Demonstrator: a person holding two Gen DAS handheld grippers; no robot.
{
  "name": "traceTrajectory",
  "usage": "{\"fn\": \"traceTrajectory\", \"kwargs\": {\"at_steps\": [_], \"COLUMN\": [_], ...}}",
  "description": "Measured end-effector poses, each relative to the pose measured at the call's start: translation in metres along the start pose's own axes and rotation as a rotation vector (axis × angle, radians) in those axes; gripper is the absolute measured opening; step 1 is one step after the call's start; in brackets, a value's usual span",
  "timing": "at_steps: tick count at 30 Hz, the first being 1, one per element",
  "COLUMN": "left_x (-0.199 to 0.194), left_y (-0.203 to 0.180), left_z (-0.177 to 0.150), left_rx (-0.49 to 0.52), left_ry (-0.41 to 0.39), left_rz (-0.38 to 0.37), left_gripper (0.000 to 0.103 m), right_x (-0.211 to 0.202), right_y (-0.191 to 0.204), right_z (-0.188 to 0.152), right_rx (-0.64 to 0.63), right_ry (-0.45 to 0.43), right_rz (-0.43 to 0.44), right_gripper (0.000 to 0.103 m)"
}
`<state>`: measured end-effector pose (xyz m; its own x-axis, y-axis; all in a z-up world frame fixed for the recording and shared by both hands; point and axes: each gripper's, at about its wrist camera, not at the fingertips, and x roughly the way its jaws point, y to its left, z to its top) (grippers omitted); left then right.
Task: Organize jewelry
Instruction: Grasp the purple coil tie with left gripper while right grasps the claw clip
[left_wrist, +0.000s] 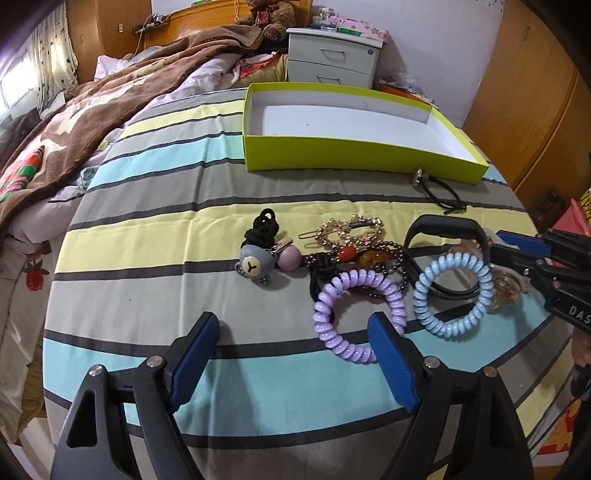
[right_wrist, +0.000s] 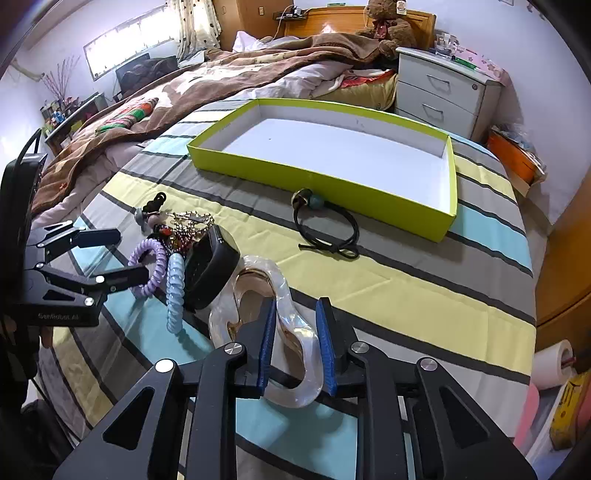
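Two claws sit over my striped cotton bedspread (left_wrist: 155, 229), banded grey, yellow and turquoise. Behind lies a shallow lime-green cardboard box (left_wrist: 332, 153), white inside, nothing in it. My right claw (right_wrist: 297, 343) is clenched on a glossy pearly hair clip (right_wrist: 295, 332), curved like a loop, lying on the bedspread. My left claw (left_wrist: 293, 354) hangs released beside a lilac plastic spiral hair tie (left_wrist: 354, 314); a pale-blue one (left_wrist: 452, 291) lies just beside. On the left claw's body I read "GenRobot.AI", blurred.

Bright daylight from window (right_wrist: 122, 44), soft shadows, sharp focus, strong fisheye edge warping
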<state>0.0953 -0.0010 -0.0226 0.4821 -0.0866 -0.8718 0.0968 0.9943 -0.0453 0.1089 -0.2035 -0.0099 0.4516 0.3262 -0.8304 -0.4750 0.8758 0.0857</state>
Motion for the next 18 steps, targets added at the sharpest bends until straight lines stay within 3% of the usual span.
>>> {"fn": "traceTrajectory", "kwargs": {"at_steps": [9, 12, 16, 18], "left_x": [-0.001, -0.002, -0.003, -0.004], "left_y": [0.003, -0.002, -0.008, -0.009], "left_z": [0.0, 0.0, 0.001, 0.0], "left_rx": [0.013, 0.04, 0.072, 0.075], "left_ry": [-0.024, -0.033, -0.043, -0.044], "left_rz": [0.063, 0.062, 0.039, 0.026], "left_gripper": [0.067, 0.057, 0.034, 0.031], "right_x": [-0.007, -0.01, -0.014, -0.017], "right_y": [-0.005, -0.005, -0.008, -0.009], "right_z": [-0.008, -0.01, -0.015, -0.018], "right_rx": [0.052, 0.074, 0.116, 0.13], "right_ry": [-0.016, -0.029, -0.037, -0.044], "right_rz": [-0.017, -0.036, -0.049, -0.052], "right_gripper": [0.014, 0.012, 0.012, 0.012]}}
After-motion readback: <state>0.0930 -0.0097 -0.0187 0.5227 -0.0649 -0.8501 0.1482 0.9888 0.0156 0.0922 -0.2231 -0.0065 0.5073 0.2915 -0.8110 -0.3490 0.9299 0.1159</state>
